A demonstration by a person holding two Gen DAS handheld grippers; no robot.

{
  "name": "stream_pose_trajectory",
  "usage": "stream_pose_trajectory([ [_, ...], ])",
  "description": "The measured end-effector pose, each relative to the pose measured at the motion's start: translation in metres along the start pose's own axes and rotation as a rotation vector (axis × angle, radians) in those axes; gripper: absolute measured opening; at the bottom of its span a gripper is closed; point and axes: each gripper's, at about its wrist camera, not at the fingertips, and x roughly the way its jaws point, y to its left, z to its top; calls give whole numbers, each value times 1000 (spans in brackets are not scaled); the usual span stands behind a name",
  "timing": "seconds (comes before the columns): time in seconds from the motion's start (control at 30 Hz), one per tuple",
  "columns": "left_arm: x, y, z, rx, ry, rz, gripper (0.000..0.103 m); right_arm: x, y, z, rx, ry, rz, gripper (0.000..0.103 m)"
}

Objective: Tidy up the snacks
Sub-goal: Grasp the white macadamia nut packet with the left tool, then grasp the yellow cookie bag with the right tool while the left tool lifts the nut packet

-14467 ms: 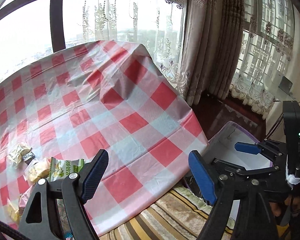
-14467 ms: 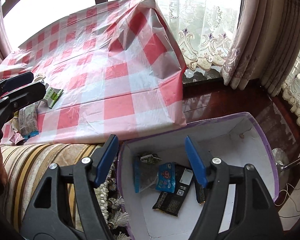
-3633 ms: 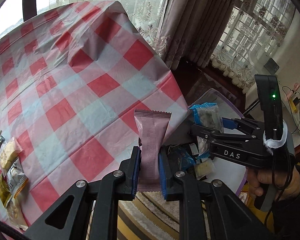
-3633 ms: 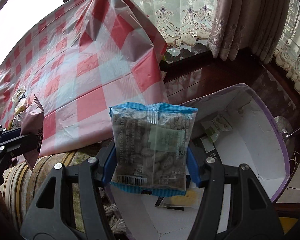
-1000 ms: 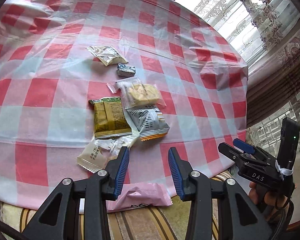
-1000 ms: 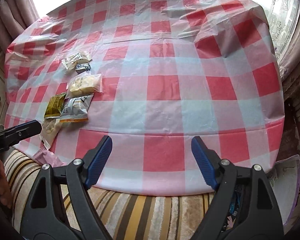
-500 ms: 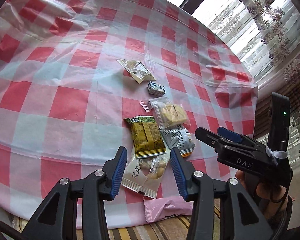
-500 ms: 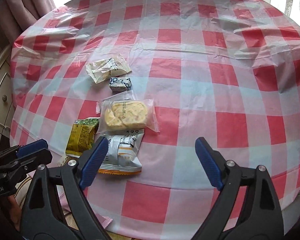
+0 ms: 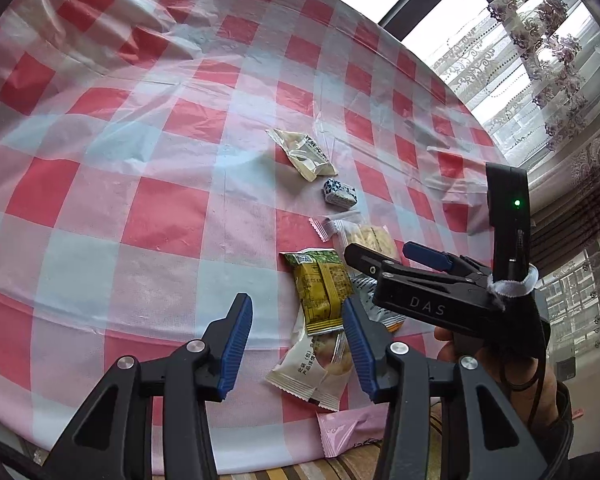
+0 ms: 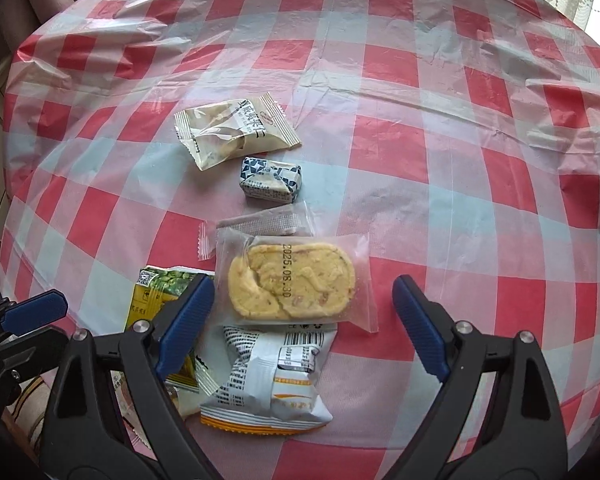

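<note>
Right tongs (image 10: pixel 304 322): wide, just opened, empty — clear cake packet (image 10: pixel 292 280) between jaws, long axis across gap.
Left tongs (image 9: pixel 296 344): narrower, just opened, empty — over green packet (image 9: pixel 320 288).

Each black tool (image 9: pixel 296 344) has ribbed blue pads (image 10: pixel 418 322) and silver screws; the right tool (image 9: pixel 384 254) reads "DAS".

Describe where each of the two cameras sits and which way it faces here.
Left wrist: on the left hand-held gripper, angled down at the red-checked plastic tablecloth; the right hand-held gripper and a hand show.
Right wrist: on the right hand-held gripper, steeply down over the clear-wrapped yellow cake; the left hand-held gripper's tip shows.
Shared: the green-yellow foil packet.
</note>
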Motion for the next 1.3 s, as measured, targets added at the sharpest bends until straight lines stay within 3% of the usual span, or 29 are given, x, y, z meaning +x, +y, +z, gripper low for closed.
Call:
stream_pose_trajectory([
  [0.23,4,6,19,38,-34,61,54,4,-5,-1,5,-13,-5,91],
  [0.33,8,4,32,79,-51,83,58,3,-10,-1,19,-21,-10,84],
  [0.6,33,-12,75,248,-73,136,65,-3,-34,-4,86,-40,-27,78],
  [0.77,57,-36,99,411,-71,137,71,-6,-53,-6,127,-51,-45,75],
  [1.0,107,-55,117,562,10,151,71,-6,-81,-9,182,-58,-79,76],
  [1.1,121,-49,123,550,45,165,71,-8,-90,-11,205,-55,-98,82],
  [1.17,126,-45,125,543,60,160,67,-12,-95,-13,220,-62,-95,86],
  [1.23,127,-43,126,538,66,143,57,-13,-98,-16,225,-61,-104,89],
  [1.3,127,-42,126,532,64,143,56,-13,-101,-20,235,-49,-99,89],
])
